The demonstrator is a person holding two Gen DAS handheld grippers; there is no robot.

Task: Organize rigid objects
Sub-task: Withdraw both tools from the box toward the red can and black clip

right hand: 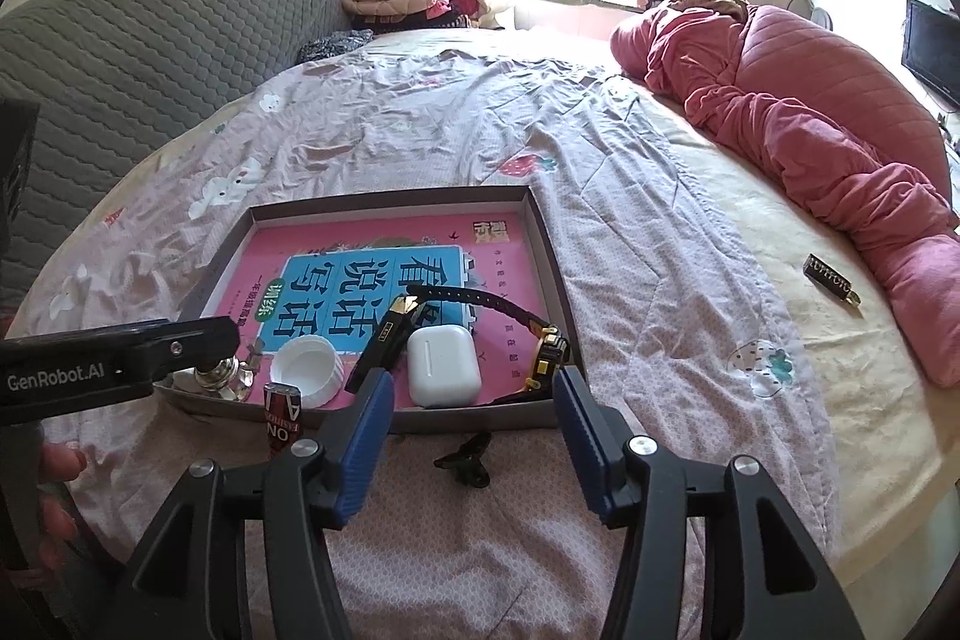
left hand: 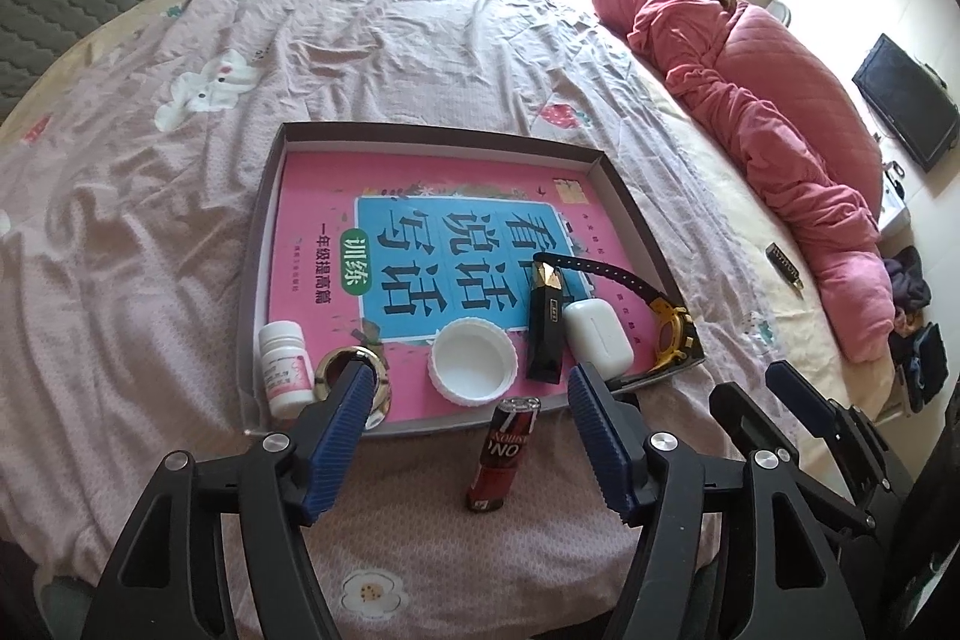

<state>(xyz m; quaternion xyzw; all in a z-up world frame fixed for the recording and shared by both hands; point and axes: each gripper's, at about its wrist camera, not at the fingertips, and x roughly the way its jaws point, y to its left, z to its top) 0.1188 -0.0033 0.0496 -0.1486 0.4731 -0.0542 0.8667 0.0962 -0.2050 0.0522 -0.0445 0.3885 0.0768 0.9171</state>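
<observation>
A shallow grey tray (left hand: 444, 133) (right hand: 390, 202) lies on the bed with a pink book as its floor. On the book lie a white pill bottle (left hand: 282, 370), a shiny metal ring (left hand: 336, 361), a white cap (left hand: 474, 361) (right hand: 309, 370), a black-and-gold case (left hand: 546, 322) (right hand: 384, 340), a white earbud case (left hand: 600, 334) (right hand: 443, 364) and a black-and-gold watch (left hand: 666, 328) (right hand: 543, 352). A red-and-black tube (left hand: 504, 454) (right hand: 282, 418) lies on the sheet just outside the tray's near wall, between the open fingers of my left gripper (left hand: 469, 376). My right gripper (right hand: 474, 381) is open and empty above a small black clip (right hand: 468, 460).
A small dark bar (left hand: 786, 265) (right hand: 831, 277) lies alone on the sheet to the right. A rolled pink quilt (right hand: 810, 124) runs along the bed's right side, and a grey padded headboard (right hand: 150, 58) along the left. A hand (right hand: 57, 466) shows at the left edge.
</observation>
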